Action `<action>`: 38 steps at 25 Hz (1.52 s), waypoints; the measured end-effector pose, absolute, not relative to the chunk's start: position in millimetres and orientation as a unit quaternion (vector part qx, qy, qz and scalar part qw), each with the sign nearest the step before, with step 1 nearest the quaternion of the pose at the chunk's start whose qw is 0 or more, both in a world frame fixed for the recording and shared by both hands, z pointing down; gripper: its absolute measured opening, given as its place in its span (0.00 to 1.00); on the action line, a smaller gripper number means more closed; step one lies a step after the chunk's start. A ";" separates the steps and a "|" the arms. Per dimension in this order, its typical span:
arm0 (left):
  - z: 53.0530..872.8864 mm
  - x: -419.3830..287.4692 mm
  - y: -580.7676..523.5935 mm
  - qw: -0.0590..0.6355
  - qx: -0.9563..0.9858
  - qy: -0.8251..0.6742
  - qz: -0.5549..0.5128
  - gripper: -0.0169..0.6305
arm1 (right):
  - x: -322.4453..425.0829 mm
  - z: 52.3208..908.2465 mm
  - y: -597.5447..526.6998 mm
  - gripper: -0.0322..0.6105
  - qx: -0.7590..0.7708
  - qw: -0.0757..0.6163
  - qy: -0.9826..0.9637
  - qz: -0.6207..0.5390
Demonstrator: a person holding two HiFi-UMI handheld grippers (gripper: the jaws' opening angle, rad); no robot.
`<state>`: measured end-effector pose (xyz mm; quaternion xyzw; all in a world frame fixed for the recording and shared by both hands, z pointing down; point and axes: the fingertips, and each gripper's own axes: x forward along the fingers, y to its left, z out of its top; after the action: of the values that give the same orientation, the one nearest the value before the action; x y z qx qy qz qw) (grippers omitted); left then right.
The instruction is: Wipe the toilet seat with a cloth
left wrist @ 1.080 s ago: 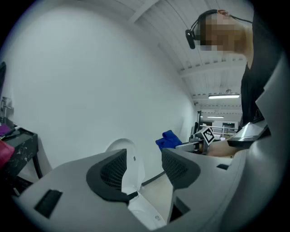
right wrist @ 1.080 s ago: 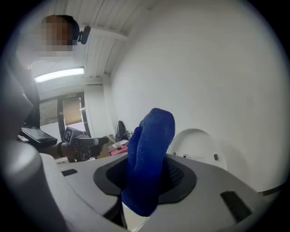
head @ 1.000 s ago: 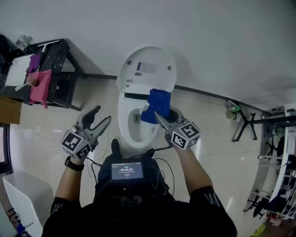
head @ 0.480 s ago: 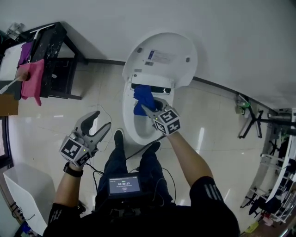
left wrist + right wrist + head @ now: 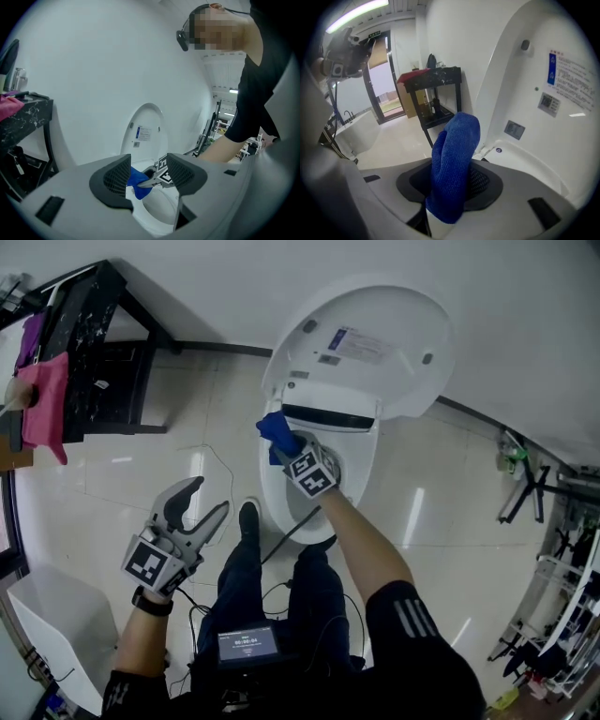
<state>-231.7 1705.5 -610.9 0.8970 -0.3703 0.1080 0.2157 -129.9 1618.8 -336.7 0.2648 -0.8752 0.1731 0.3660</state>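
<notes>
Pinching blue cloth point(image 5: 454, 164) with right gripper point(image 5: 286, 454), clamping fingers point(image 5: 480, 183) onto it, at rear left of toilet seat point(image 5: 269, 491); likely starting wipe. Next needing pressing down, sweeping along rim. Holding left gripper point(image 5: 208, 498) aside, spreading fingers point(image 5: 115, 176), empty.

Left gripper point(image 5: 208, 499): grey body, curved jaws, black gridded pads point(image 5: 117, 176); left cube point(image 5: 150, 562), black-and-white square markers; right gripper point(image 5: 287, 454): same grey build; right cube point(image 5: 312, 473), same markers; shirt point(image 5: 412, 667): black, short-sleeved, white stripes point(image 5: 406, 617) on right sleeve; trousers point(image 5: 281, 601): dark; shoes point(image 5: 247, 518): black; wristband point(image 5: 150, 601): black, left wrist; screen point(image 5: 247, 644): small, lit, at waist; cables point(image 5: 286, 538): thin, black.
</notes>
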 end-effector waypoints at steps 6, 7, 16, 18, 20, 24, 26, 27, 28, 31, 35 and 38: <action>-566.0 -232.3 1690.2 0.228 0.893 -0.371 0.111 0.40 | -158.8 -248.6 1595.7 0.31 0.234 0.428 -0.867 0.103; -560.9 -230.0 1689.1 0.230 0.893 -0.370 0.109 0.41 | -160.3 -233.8 1593.6 0.31 0.228 0.440 -0.863 0.097; -540.7 -231.1 1690.1 0.251 0.885 -0.374 0.114 0.41 | -159.9 -184.1 1598.1 0.33 0.184 0.512 -0.838 0.038; -541.8 -229.5 1691.9 0.254 0.885 -0.374 0.114 0.41 | -146.0 -179.1 1606.7 0.33 0.185 0.530 -0.827 0.038; -543.8 -226.3 1691.7 0.254 0.885 -0.375 0.112 0.41 | -127.8 -172.3 1614.9 0.32 0.191 0.546 -0.814 0.052; -543.4 -215.8 1694.0 0.253 0.888 -0.369 0.106 0.41 | -92.7 -157.5 1634.1 0.32 0.195 0.575 -0.791 0.077; -542.0 -210.7 1698.6 0.256 0.888 -0.366 0.107 0.41 | -77.7 -149.4 1646.9 0.32 0.192 0.590 -0.779 0.093; -541.5 -208.7 1701.0 0.258 0.888 -0.365 0.108 0.41 | -70.9 -145.3 1653.8 0.32 0.189 0.598 -0.772 0.104; -541.1 -207.0 1703.3 0.259 0.888 -0.363 0.108 0.41 | -64.3 -141.0 1661.3 0.31 0.185 0.605 -0.766 0.115; -542.5 -202.1 1709.6 0.260 0.889 -0.361 0.108 0.41 | -42.2 -129.3 1690.3 0.31 0.173 0.623 -0.747 0.157; -550.4 -197.8 1716.0 0.260 0.892 -0.355 0.107 0.41 | -16.0 -133.1 1726.0 0.31 0.185 0.616 -0.738 0.203; -559.2 -194.6 1716.8 0.257 0.894 -0.352 0.106 0.41 | -6.1 -152.8 1739.7 0.31 0.214 0.573 -0.751 0.249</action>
<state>-194.6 1716.8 -559.2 0.8938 -0.3524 0.1056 0.2566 -6.1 1739.7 -152.8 0.2139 -0.7510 0.2486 0.5730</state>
